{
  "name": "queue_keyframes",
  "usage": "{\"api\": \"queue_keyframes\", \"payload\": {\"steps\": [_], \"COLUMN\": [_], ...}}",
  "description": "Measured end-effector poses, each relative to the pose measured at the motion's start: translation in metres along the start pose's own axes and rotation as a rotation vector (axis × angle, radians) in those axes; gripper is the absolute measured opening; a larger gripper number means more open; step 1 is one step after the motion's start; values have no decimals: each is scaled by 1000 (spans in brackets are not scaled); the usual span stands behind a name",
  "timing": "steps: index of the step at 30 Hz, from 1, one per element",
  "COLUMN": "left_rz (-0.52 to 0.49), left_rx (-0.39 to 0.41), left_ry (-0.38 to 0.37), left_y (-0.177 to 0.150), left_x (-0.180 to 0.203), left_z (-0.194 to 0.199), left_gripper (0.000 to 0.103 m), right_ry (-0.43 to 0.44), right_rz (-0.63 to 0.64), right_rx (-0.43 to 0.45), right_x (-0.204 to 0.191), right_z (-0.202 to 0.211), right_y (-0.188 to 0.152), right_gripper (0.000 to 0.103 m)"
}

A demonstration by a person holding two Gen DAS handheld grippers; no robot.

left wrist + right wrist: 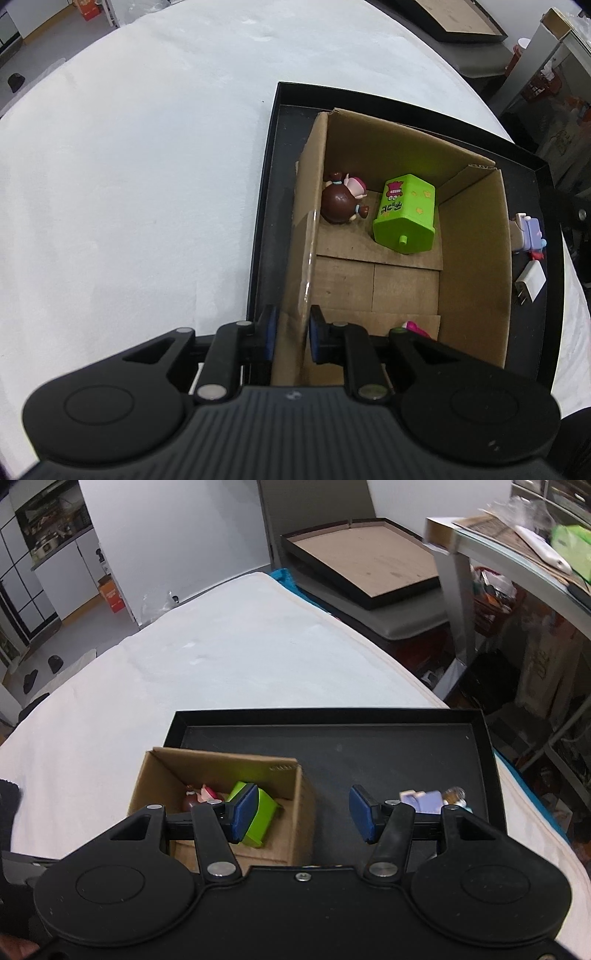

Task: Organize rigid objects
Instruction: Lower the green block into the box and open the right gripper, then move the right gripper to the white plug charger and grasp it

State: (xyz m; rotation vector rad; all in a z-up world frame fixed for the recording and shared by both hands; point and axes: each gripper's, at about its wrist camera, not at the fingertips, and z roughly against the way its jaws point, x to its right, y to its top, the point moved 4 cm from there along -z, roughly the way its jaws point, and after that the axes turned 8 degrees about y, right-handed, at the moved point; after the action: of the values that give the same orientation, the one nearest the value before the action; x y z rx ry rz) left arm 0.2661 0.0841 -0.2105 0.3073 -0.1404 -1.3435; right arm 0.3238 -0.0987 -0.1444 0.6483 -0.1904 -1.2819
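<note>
A cardboard box [476, 258] stands in a black tray [269, 192]. Inside lie a green toy box [404, 214], a brown-haired figurine [341, 199] and a pink item [415, 326] at the near wall. My left gripper [291, 338] is shut on the box's left wall. In the tray right of the box lie a purple-and-white toy [528, 232] and a white charger [530, 284]. My right gripper [304, 814] is open and empty above the tray, over the box's [221, 760] right wall, with the purple toy [424, 799] behind its right finger.
The tray [369, 716] sits on a white-covered table [221, 657]. Another black tray with a brown base [365, 565] rests on a stand beyond the table. Shelves with clutter [535, 554] stand to the right.
</note>
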Motion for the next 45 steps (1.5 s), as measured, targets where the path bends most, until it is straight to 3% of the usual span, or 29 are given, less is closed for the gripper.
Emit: {"api": "queue_keyframes", "payload": {"steps": [3,10,17,30,35,45], "left_rz": [-4,67,71,57,33,25], "left_rx": [3,-36,-26,-36,-40,-67], "left_ry": [16,79,114,198,207,256], "left_y": [0,-3,-1,5,8,15], "left_x": [3,8,18,37,48,51], "left_z": [6,20,31,37,34,19], "left_gripper": [19,51,66,71,74,74], "right_ry": [0,10,2,-66,-77,-51], "right_rz": [-12,-47,-109,-264,-302,-396], "right_rx": [-5,-6,-10,-30,-25,-53], "right_x": [9,29,58,122,139,163], "right_z": [4,13,16,5,-3,-35], "right_y": [-6,-19,-31,-54,-62,-74], "right_gripper": [55,60,64,64,75,81]}}
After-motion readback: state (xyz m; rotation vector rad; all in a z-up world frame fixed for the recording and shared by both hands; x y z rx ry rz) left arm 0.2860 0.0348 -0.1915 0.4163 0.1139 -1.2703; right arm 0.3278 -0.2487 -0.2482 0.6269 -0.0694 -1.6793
